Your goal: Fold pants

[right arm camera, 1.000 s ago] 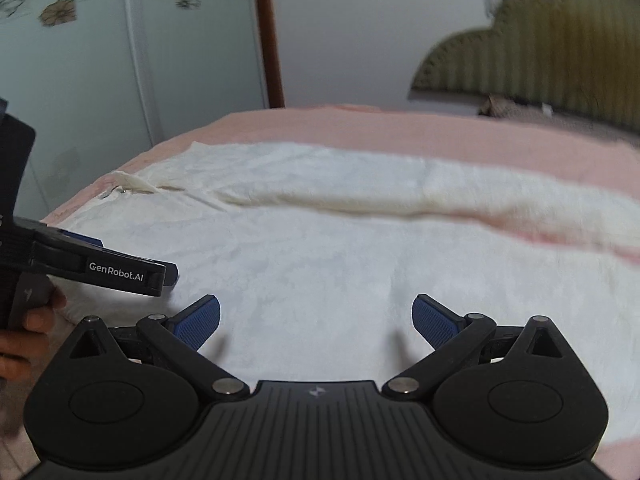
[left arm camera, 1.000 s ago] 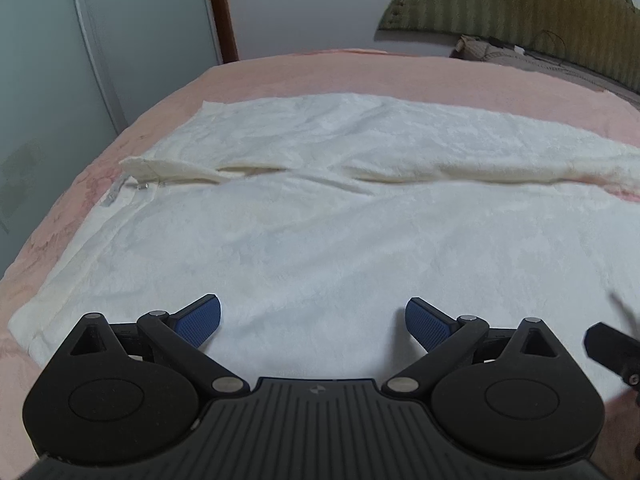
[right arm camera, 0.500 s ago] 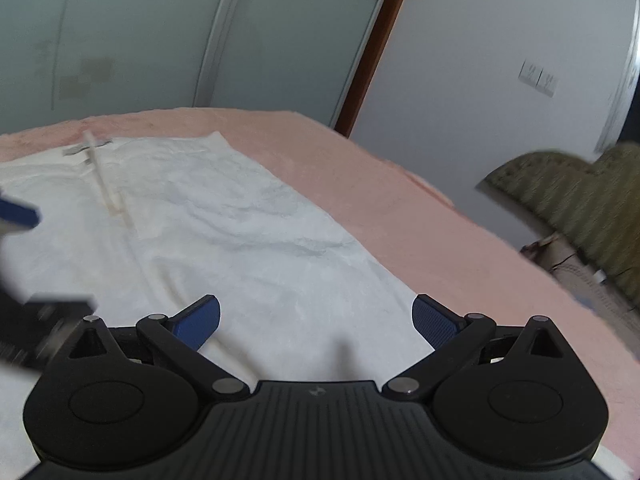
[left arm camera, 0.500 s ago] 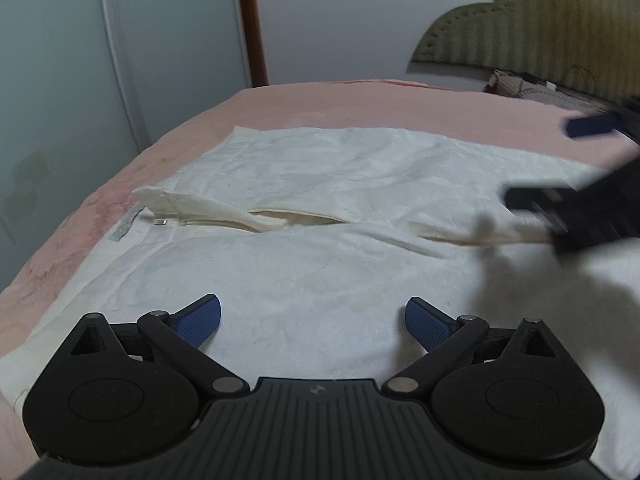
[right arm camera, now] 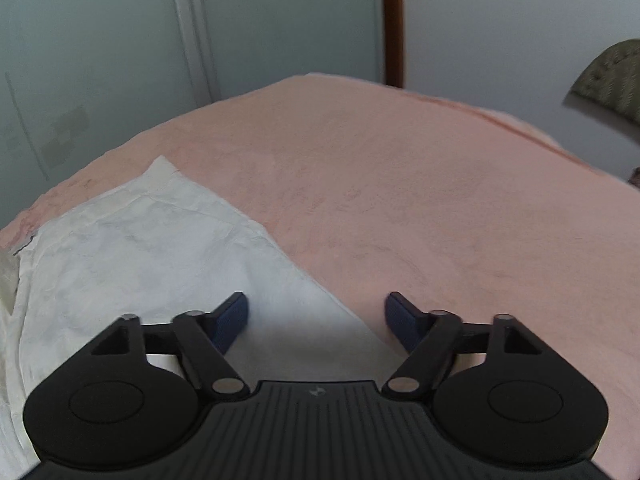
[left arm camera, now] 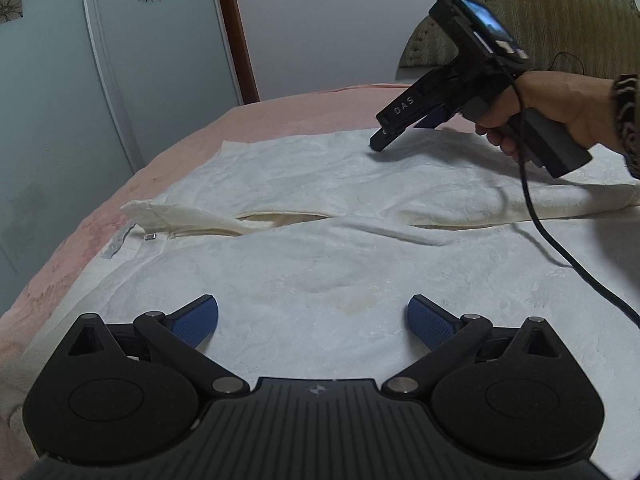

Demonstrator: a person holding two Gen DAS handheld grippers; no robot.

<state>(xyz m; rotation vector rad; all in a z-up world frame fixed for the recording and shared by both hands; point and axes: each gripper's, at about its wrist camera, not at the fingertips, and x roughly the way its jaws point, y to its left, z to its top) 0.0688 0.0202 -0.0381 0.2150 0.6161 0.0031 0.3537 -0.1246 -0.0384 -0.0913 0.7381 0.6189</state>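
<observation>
White pants (left arm camera: 320, 216) lie spread flat on a pink bed (left arm camera: 280, 112), waist end at the left with an open fly and a small tag. My left gripper (left arm camera: 313, 322) is open and empty just above the near leg. My right gripper (right arm camera: 316, 316) is open and empty, over the far edge of the pants (right arm camera: 132, 248) where white cloth meets the pink cover (right arm camera: 400, 184). In the left wrist view the right gripper (left arm camera: 394, 130) hovers over the far leg, held in a hand with a cable trailing across the cloth.
A pale wardrobe (left arm camera: 80, 80) with flower decals stands to the left of the bed. A brown door frame (left arm camera: 236, 32) and white wall are behind. An olive padded headboard (left arm camera: 560, 20) rises at the far right. The black cable (left arm camera: 560, 256) lies over the pants.
The right gripper has swung from the near side across to the far edge of the pants. The left gripper has drawn back and up a little; both stay open.
</observation>
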